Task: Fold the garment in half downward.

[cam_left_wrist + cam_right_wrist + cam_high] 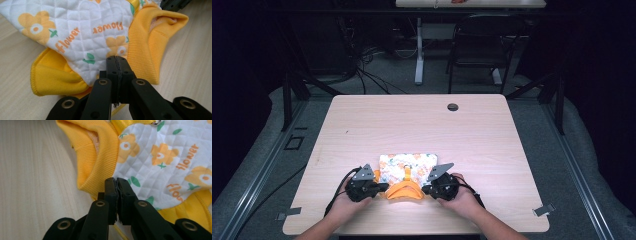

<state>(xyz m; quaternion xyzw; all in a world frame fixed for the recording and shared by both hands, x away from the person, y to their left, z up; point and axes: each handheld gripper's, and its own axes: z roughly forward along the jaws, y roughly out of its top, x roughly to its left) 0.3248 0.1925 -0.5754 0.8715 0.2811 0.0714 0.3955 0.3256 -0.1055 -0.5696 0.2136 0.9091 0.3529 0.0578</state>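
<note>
A small quilted garment (408,167), white with orange flowers and the word "flower", lies near the table's front edge. Its yellow ribbed collar (403,191) faces the person. My left gripper (381,188) is at the garment's left side, held by the person's left hand. In the left gripper view its jaws are pressed together on the garment (82,35) beside a yellow cuff (55,77), left gripper (117,59). My right gripper (426,189) mirrors it on the right side. The right gripper (116,180) is shut on the garment (160,162) next to the ribbed collar (96,157).
The light wooden table (362,130) stretches far behind the garment, with a round cable hole (453,107) near its back edge. Beyond the table stand a black folding chair (484,42) and a white desk leg (419,60), with cables on the floor (362,65).
</note>
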